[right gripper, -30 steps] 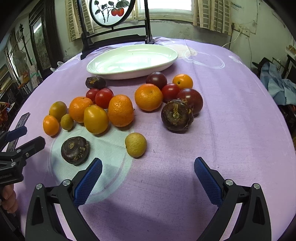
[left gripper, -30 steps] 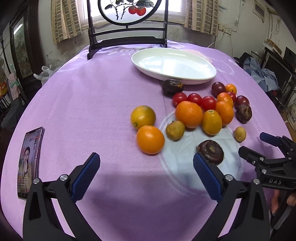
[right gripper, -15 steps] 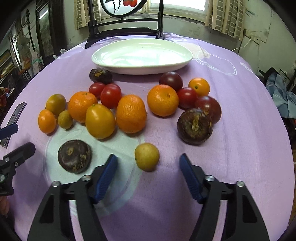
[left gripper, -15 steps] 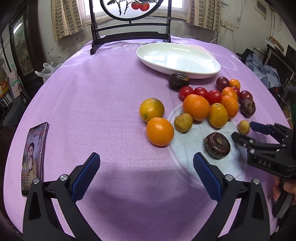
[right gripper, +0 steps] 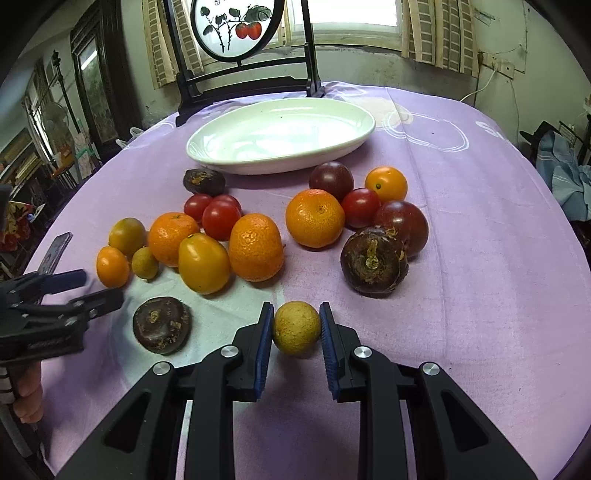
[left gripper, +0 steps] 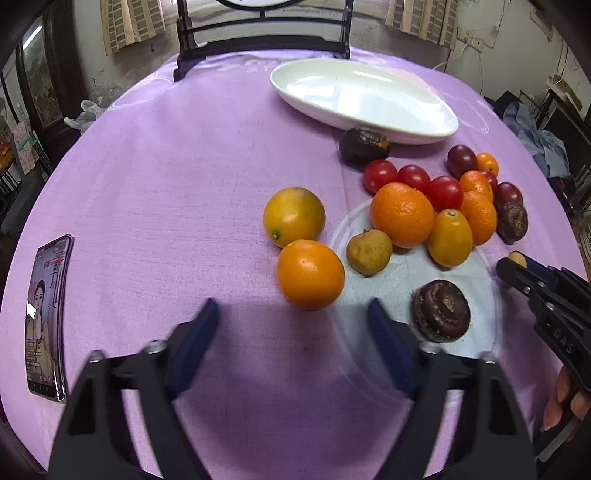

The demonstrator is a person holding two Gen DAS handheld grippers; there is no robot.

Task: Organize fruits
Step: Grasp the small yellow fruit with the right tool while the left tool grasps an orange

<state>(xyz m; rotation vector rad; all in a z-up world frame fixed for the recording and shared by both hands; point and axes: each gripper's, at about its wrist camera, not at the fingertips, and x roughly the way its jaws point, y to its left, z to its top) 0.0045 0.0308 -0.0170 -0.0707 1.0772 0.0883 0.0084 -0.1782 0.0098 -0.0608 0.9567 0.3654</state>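
Several fruits lie on the purple tablecloth in front of an empty white oval plate (right gripper: 280, 136), which also shows in the left wrist view (left gripper: 362, 99). My right gripper (right gripper: 296, 326) is shut on a small yellow-brown longan (right gripper: 296, 328), its blue pads touching both sides. From the left wrist view the right gripper (left gripper: 517, 266) shows at the right edge. My left gripper (left gripper: 295, 328) is open, its fingers just before a round orange fruit (left gripper: 310, 273). From the right wrist view the left gripper (right gripper: 88, 286) shows at the left.
A dark flat fruit (left gripper: 441, 315) lies right of my left gripper. Oranges, red tomatoes and dark purple fruits cluster between grippers and plate. A phone (left gripper: 46, 317) lies at the table's left edge. A framed round screen (right gripper: 236, 26) stands behind the plate.
My right gripper moved forward and closed on the small longan. My left gripper moved toward the orange fruit and its fingers narrowed but stay open.
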